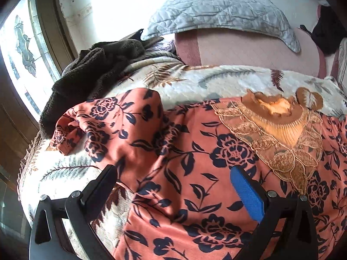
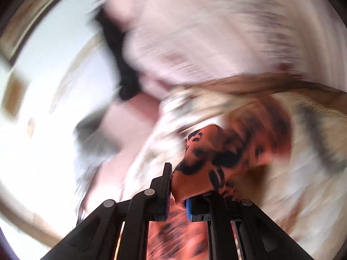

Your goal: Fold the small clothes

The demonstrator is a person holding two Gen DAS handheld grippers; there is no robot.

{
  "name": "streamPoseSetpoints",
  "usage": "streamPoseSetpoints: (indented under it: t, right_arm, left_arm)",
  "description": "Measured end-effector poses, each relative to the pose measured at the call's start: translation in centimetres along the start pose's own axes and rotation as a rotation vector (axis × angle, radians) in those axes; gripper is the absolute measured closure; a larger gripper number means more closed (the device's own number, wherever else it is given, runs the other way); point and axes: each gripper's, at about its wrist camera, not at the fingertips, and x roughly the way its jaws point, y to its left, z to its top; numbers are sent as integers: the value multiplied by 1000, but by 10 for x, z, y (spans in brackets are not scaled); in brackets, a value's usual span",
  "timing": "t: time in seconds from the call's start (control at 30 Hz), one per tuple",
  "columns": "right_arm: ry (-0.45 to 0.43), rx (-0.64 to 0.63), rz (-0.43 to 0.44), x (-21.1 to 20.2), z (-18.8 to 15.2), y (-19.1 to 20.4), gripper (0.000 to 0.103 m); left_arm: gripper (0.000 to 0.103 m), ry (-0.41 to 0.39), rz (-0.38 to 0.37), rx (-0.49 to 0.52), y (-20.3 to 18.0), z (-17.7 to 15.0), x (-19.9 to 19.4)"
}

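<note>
An orange top with dark blue flowers (image 1: pixel 195 151) lies spread on a leaf-print blanket (image 1: pixel 195 80). It has a gold lace collar (image 1: pixel 279 130), and one sleeve (image 1: pixel 91 121) is bunched at the left. My left gripper (image 1: pixel 173 173) is open, low over the top's body, its fingers apart with cloth beneath them. My right gripper (image 2: pixel 177 186) is shut on a bunched part of the same orange top (image 2: pixel 208 158) and holds it up off the blanket. The right wrist view is badly blurred.
A dark brown fleece garment (image 1: pixel 93 73) lies at the blanket's left edge. A grey quilted pillow (image 1: pixel 219 13) and a pink cushion (image 1: pixel 249 52) lie behind. A window (image 1: pixel 19 49) is at the left. A black item (image 1: pixel 325 30) sits at the far right.
</note>
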Motion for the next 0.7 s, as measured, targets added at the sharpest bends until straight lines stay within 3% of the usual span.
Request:
streamPoseSetpoints:
  t: [0.13, 0.3, 0.37, 0.47, 0.53, 0.57, 0.6, 0.7]
  right_arm:
    - [130, -183, 133, 7, -60, 104, 92]
    - [338, -367, 227, 26, -206, 204, 92]
    - [424, -416, 259, 40, -264, 230, 92]
    - [579, -421, 285, 71, -323, 233, 88]
    - [688, -444, 248, 84, -362, 223, 75]
    - [751, -439, 249, 90, -375, 216, 57]
    - [817, -417, 267, 94, -387, 202, 33]
    - [892, -381, 335, 92, -403, 190, 27]
  left_arm:
    - [0, -17, 20, -94, 42, 7, -7]
    - [0, -24, 92, -195, 94, 8, -5]
    - [0, -23, 102, -242, 113, 8, -4]
    - [0, -17, 123, -298, 135, 7, -1]
    - [0, -11, 128, -321, 145, 5, -1]
    - [0, -8, 133, -327, 148, 4, 0]
    - [0, -5, 133, -331, 150, 4, 1]
    - [0, -10, 122, -327, 148, 4, 1]
